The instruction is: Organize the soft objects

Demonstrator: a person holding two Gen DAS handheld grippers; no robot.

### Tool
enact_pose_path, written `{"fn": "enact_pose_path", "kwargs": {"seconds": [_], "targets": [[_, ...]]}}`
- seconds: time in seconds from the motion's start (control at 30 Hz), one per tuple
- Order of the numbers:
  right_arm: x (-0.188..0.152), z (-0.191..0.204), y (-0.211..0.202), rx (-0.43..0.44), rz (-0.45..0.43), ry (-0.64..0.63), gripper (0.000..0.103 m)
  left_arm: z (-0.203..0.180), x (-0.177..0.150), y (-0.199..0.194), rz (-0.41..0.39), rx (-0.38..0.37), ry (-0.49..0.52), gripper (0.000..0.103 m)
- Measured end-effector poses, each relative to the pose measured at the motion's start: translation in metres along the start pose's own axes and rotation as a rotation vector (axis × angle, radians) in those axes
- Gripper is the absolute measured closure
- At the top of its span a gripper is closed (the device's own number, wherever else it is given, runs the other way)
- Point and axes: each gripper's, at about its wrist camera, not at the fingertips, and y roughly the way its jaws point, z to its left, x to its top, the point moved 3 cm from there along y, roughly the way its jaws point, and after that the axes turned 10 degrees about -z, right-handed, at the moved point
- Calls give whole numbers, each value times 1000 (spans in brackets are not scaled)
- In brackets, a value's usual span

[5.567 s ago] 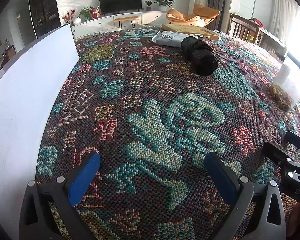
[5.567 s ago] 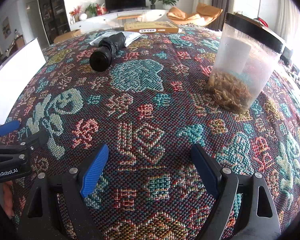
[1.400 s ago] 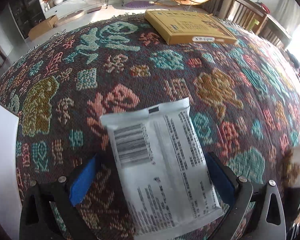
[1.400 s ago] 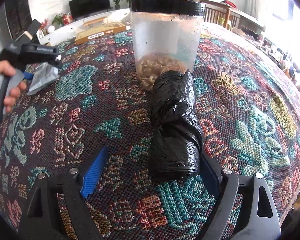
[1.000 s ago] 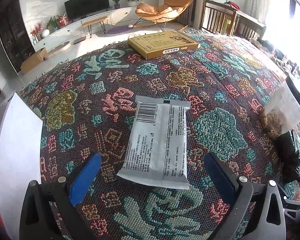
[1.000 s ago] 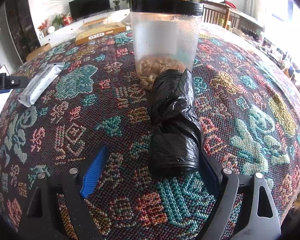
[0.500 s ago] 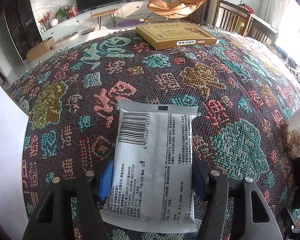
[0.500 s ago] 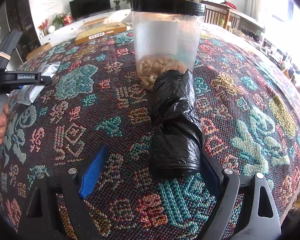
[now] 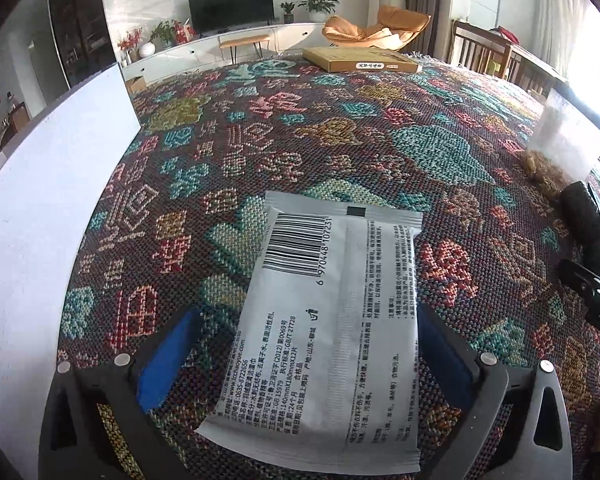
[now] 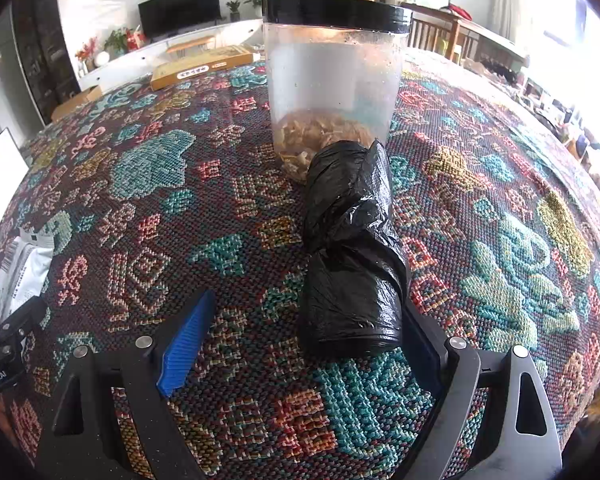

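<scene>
Two soft items lie on the patterned cloth (image 9: 340, 128), the wipes packet (image 9: 332, 312) between the left gripper's (image 9: 304, 354) opening jaws, the black bag roll (image 10: 352, 264) within the wide right gripper (image 10: 300, 344); releasing looks underway, so withdrawing cleanly comes next.

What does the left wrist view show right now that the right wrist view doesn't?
Only the left wrist: the wipes pack's printed back and barcode between the left tongs, whose jaws are opening, clear of it.

Only the right wrist: the jar's black lid, and the black bag roll between the open right tongs.

Both: the patterned cloth, yellow box, jar, roll and pack.
</scene>
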Motion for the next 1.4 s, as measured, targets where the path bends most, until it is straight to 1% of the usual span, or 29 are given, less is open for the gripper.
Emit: {"fn": "enact_pose_path", "kwargs": {"seconds": [0.03,0.1,1.4], "targets": [[0,0,0,-1,0,0,13,3,0,0,-8,-2,-9,0],[0,1,0,-5,0,-1,13,1,-1,-1,-8,13,8,0],[1,2,1,-6,0,-1,13,2,-2,-2,-9,8,1,0]]}}
